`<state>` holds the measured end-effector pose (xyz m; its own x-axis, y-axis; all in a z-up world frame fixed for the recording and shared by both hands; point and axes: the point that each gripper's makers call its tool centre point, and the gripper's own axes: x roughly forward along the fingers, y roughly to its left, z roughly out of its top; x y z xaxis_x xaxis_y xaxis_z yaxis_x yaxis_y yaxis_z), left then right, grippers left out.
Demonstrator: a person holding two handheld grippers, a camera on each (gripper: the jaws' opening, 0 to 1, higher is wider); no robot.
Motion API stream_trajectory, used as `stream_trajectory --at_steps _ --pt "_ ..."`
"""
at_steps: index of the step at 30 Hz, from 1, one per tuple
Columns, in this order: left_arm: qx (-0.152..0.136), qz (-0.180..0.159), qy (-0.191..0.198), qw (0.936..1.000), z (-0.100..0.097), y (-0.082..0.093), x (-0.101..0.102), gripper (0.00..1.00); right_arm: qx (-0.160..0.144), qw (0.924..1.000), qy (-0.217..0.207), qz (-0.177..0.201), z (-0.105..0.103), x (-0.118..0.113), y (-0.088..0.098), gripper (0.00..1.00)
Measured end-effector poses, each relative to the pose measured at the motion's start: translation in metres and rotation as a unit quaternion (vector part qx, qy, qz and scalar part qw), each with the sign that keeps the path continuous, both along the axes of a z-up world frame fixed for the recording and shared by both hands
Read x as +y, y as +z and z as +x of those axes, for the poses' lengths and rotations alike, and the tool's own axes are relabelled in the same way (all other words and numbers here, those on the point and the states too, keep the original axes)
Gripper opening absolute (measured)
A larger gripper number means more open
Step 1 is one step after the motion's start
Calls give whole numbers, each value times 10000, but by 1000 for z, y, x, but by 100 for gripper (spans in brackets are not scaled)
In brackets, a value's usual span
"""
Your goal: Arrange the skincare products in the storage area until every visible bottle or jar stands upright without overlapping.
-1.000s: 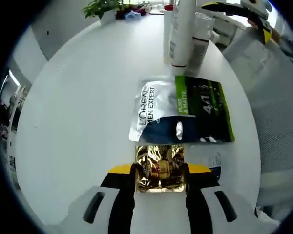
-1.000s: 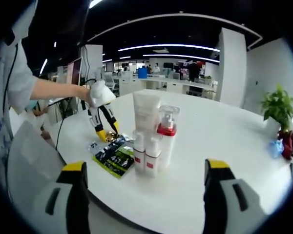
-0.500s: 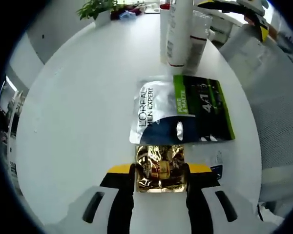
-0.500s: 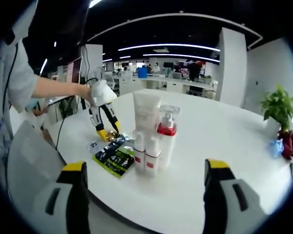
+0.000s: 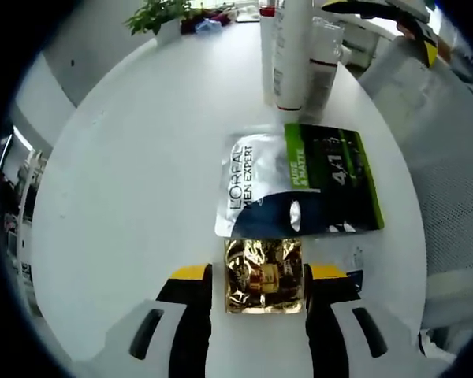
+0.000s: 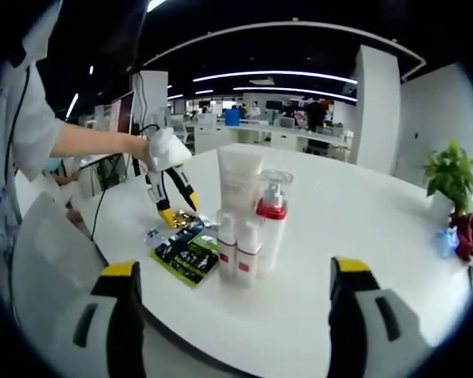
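Observation:
A gold foil sachet point(image 5: 264, 276) lies flat on the white round table point(image 5: 126, 173), between the jaws of my left gripper point(image 5: 258, 272), which stand slightly apart from its edges, so the gripper is open. Just beyond it lies a grey, black and green L'Oreal sachet point(image 5: 299, 185). In the right gripper view the left gripper point(image 6: 180, 209) points down over the gold sachet point(image 6: 181, 221). Behind the L'Oreal sachet point(image 6: 185, 252) a tall white tube point(image 6: 238, 185), a red-collared pump bottle point(image 6: 270, 216) and two small white bottles point(image 6: 236, 252) stand upright together. My right gripper point(image 6: 236, 266) is wide open, holding nothing.
A small blue-printed packet point(image 5: 348, 264) lies by the left gripper's right jaw. A potted plant point(image 6: 449, 177) stands at the table's far right. A person's arm point(image 6: 94, 146) holds the left gripper. Bare tabletop stretches right of the bottles. An office with desks lies behind.
The left gripper's jaws have spread a little and let go of the gold sachet, which now rests on the table. The right gripper has not moved.

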<state>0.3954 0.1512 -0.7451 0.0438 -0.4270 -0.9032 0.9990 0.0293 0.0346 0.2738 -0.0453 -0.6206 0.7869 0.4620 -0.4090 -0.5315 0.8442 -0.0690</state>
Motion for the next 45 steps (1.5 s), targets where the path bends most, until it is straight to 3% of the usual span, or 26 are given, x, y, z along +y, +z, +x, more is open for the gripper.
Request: stream_trajectory --at_steps 12,21,38,45 --pt "-144 -22 126 9998 4 10 5 44 -59 10000 52 53 1 1 2 100" --pt "-312 -240 371 9985 2 26 1 48 -116 9998 70 142 0 2 6 100" --pt "-575 -677 896 9920 -27 48 -2 54 -172 9994 195 210 -4 6 8 100" --pt "-645 -970 1191 9860 -38 60 -5 57 -170 9993 262 216 -6 8 8 100"
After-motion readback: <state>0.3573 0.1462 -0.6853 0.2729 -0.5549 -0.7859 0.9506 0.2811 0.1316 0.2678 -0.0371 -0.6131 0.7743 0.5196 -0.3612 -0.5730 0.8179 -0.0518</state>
